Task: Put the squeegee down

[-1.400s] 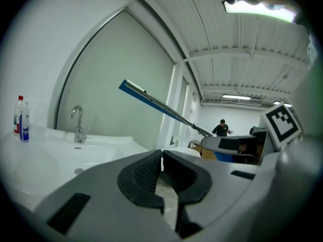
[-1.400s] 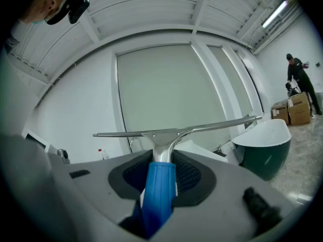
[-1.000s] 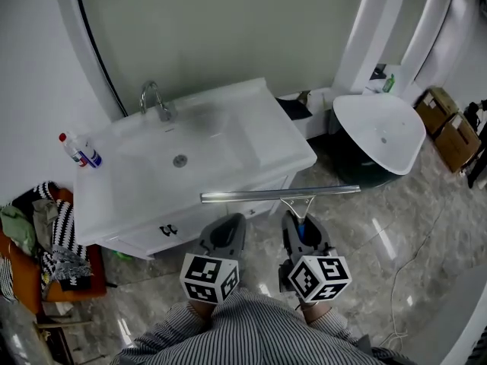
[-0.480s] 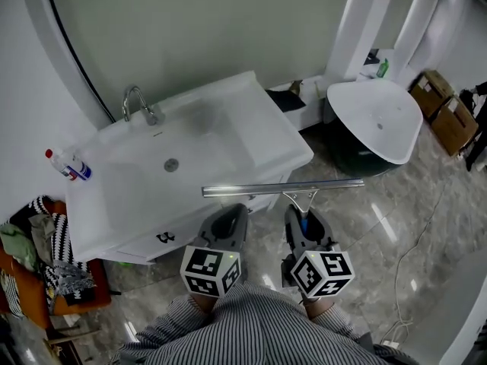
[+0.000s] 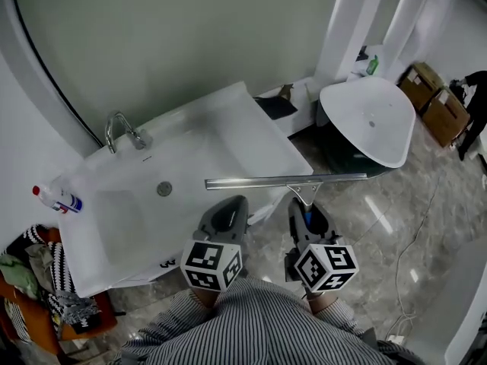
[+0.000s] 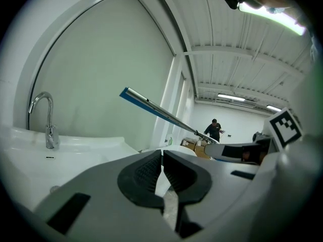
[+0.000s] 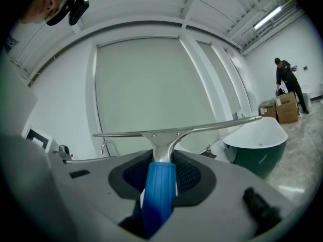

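Right gripper [image 5: 304,210] clamped on squeegee [image 5: 285,179] handle; left gripper [image 5: 227,210] closed, empty. Both nearer sink [image 5: 221,131] than a second ago, blade now overlapping its corner.

There were one left tool [image 5: 228,205], one right tool [image 5: 302,207], one squeegee [image 5: 285,179], one sink [image 5: 255,131], one tap [image 5: 122,128], one bottle [image 5: 57,198], one tub [image 5: 369,120], two boxes [image 5: 417,84] [image 5: 445,116].

Right claw [image 7: 162,178] clamps squeegee [image 7: 160,185] blue handle; blade level before basin [image 7: 257,135].
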Motion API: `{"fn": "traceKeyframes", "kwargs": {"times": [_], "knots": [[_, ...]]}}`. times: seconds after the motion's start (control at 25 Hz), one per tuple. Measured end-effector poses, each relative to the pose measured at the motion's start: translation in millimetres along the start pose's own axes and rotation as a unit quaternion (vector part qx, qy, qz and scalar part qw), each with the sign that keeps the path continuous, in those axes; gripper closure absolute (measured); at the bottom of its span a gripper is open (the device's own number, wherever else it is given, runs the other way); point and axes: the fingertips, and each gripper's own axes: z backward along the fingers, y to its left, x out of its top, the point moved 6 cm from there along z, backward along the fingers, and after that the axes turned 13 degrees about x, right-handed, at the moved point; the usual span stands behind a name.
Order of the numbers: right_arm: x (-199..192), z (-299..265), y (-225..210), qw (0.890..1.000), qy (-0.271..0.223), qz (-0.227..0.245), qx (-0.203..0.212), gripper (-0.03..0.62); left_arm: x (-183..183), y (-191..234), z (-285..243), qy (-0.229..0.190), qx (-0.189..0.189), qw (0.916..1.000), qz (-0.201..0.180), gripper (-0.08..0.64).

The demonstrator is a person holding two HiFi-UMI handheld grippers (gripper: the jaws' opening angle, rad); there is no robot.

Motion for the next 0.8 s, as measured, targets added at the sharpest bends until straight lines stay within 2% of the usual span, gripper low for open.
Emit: {"fn": "traceKeyframes", "kwargs": {"times": [0.44, 0.8], "knots": [[21, -82, -14, 1.0, -0.01, 0.015, -0.018, 0.482, 33, 45, -75, -0.008, -0.023, 0.9997, -0.004, 0.537], [19, -126, -22, 0.999, -0.008, 0.009, -0.033, 0.482, 40, 73, -112, -0.004, -0.048, 0.9988, -0.001, 0.538]]}}
